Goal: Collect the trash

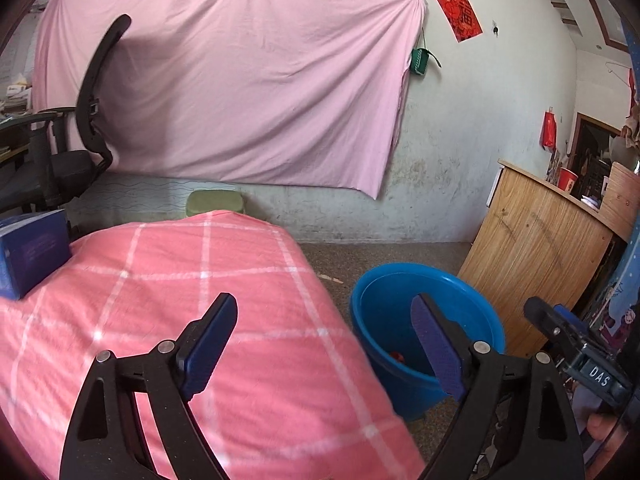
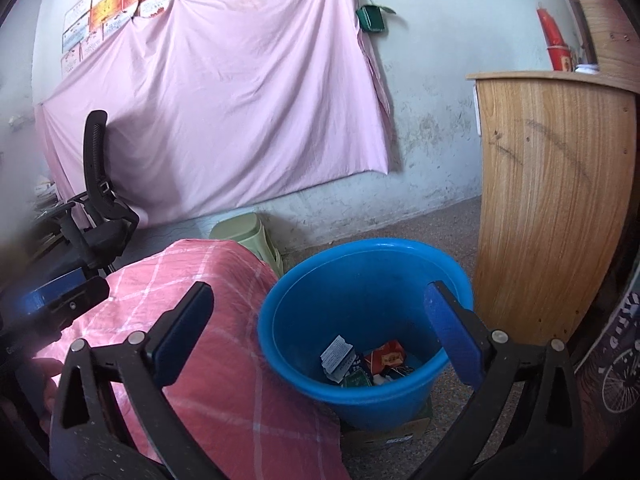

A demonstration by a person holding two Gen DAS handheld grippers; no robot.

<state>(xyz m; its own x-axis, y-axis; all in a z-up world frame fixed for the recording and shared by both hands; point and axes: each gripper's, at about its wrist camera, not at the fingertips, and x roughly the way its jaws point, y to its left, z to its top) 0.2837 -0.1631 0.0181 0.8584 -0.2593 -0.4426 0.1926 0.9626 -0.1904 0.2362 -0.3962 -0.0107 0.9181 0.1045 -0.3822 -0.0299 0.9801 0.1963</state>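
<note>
A blue plastic bucket stands on the floor beside a table covered with a pink checked cloth. Several wrappers and small cartons lie in its bottom. It also shows in the left wrist view, with a red scrap inside. My left gripper is open and empty above the cloth's right edge. My right gripper is open and empty just above the bucket's mouth. The right gripper's body shows at the right of the left wrist view.
A blue box sits on the cloth at the far left. A black office chair and a green stool stand behind the table. A curved wooden cabinet is right of the bucket. A pink sheet hangs on the wall.
</note>
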